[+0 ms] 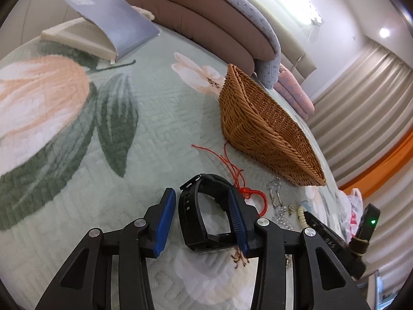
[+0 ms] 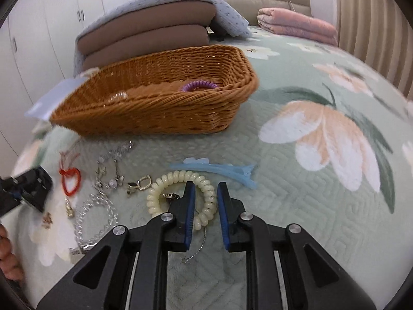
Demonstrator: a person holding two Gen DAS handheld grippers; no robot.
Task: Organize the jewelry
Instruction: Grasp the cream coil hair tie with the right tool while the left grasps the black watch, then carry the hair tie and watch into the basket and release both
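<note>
A black watch [image 1: 192, 222] lies on the flowered bedspread between the blue pads of my left gripper [image 1: 200, 191]. The right pad is at its strap and a thin gap shows at the left pad. A red cord [image 1: 240, 180] trails from there toward the wicker basket [image 1: 268, 129]. My right gripper [image 2: 205, 184] straddles the right side of a cream spiral bracelet [image 2: 160, 188], narrowly open, and the coil still rests on the bed. Around it lie a blue hair clip [image 2: 214, 169], a clear bead bracelet [image 2: 95, 217] and silver chains [image 2: 113, 160]. A purple spiral tie [image 2: 198, 85] lies in the basket [image 2: 155, 108].
An open book [image 1: 103, 33] lies at the far left of the bed. Brown cushions [image 2: 147, 33] are stacked behind the basket, with a folded pink blanket [image 2: 296, 25] to their right. A hand [image 2: 7, 253] shows at the left edge. A plastic bag [image 1: 353, 211] hangs past the bed's edge.
</note>
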